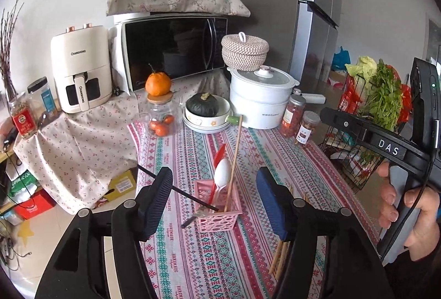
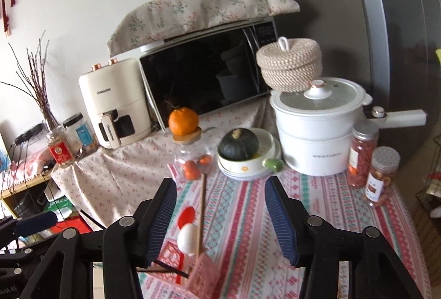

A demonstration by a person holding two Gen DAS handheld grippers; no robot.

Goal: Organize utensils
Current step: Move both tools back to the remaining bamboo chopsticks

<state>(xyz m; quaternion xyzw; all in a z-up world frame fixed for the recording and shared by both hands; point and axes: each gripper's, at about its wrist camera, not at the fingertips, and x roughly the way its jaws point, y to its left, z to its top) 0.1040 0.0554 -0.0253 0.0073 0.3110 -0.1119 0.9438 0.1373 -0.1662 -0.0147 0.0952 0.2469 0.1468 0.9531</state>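
A pink perforated utensil basket (image 1: pixel 219 212) stands on the striped tablecloth (image 1: pixel 209 257). It holds a white spoon (image 1: pixel 222 172), a red spoon (image 1: pixel 219 154) and a wooden chopstick (image 1: pixel 235 155), all leaning upright. A black chopstick (image 1: pixel 176 188) lies slanted across the basket's near rim. Several wooden chopsticks (image 1: pixel 279 260) lie on the cloth under my left gripper's right finger. My left gripper (image 1: pixel 215 205) is open and empty around the basket. My right gripper (image 2: pixel 220 219) is open and empty above the basket (image 2: pixel 204 279), white spoon (image 2: pixel 187 238) and wooden chopstick (image 2: pixel 202 210).
Behind the basket stand a glass jar with oranges (image 1: pixel 160 117), a bowl with a green squash (image 1: pixel 206 111), a white pot (image 1: pixel 261 97) and two snack jars (image 1: pixel 300 122). A microwave (image 1: pixel 171 51) and air fryer (image 1: pixel 82 73) are at the back. A wire vegetable rack (image 1: pixel 366 111) is right.
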